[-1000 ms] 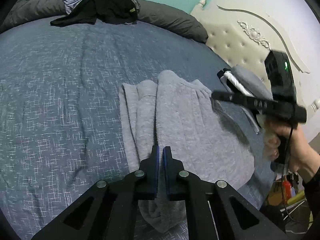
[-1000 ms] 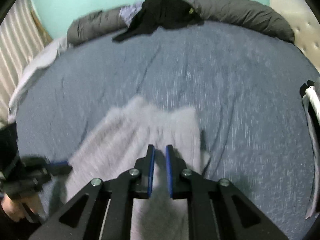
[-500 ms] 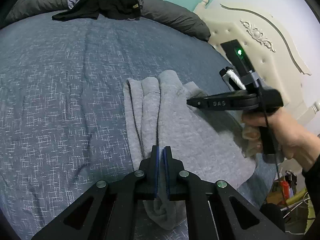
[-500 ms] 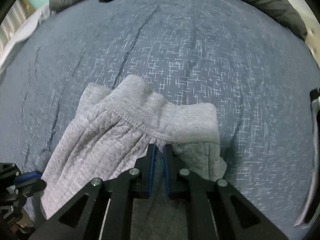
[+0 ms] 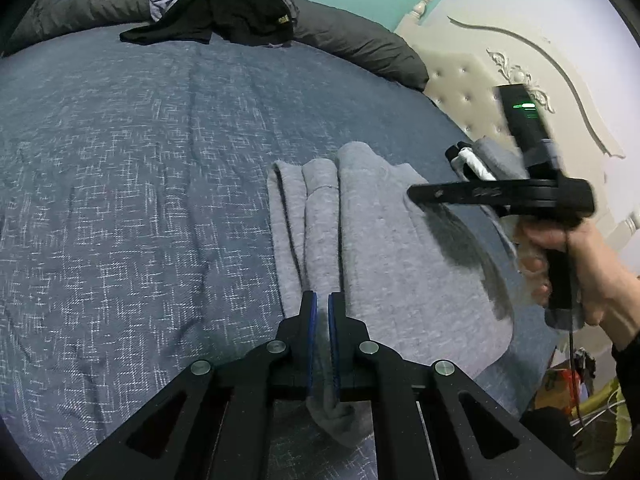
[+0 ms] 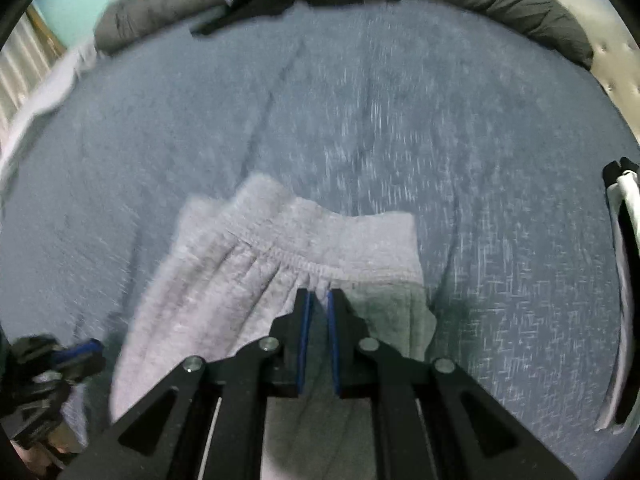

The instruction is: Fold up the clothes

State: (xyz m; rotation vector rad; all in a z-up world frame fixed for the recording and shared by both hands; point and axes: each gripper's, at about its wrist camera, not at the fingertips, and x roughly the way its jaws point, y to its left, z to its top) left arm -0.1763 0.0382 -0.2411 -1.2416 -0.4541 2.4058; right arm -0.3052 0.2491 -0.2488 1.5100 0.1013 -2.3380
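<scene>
Grey sweatpants (image 5: 380, 248) lie lengthwise in folds on the blue bedspread (image 5: 120, 160), their elastic waistband (image 6: 304, 256) at the far end. My left gripper (image 5: 322, 300) is shut on the near end of the sweatpants, and a bunch of grey cloth hangs below its fingers. It shows blurred at the lower left of the right wrist view (image 6: 90, 348). A hand holds my right gripper (image 5: 412, 194) just above the right side of the garment, where it casts a shadow. In its own view the right gripper (image 6: 316, 296) is shut just short of the waistband, with no cloth pinched.
A heap of black and lilac clothes (image 5: 224, 12) lies on a rolled dark grey duvet (image 5: 360, 44) at the far edge. A small stack of folded clothes (image 5: 480, 156) sits at the right by the cream tufted headboard (image 5: 480, 92). Clutter shows on the floor at the lower right.
The right gripper reached left over the sweatpants half a second ago and has since drawn back to the right. Its jaws closed slightly. The left gripper kept its grip and barely moved.
</scene>
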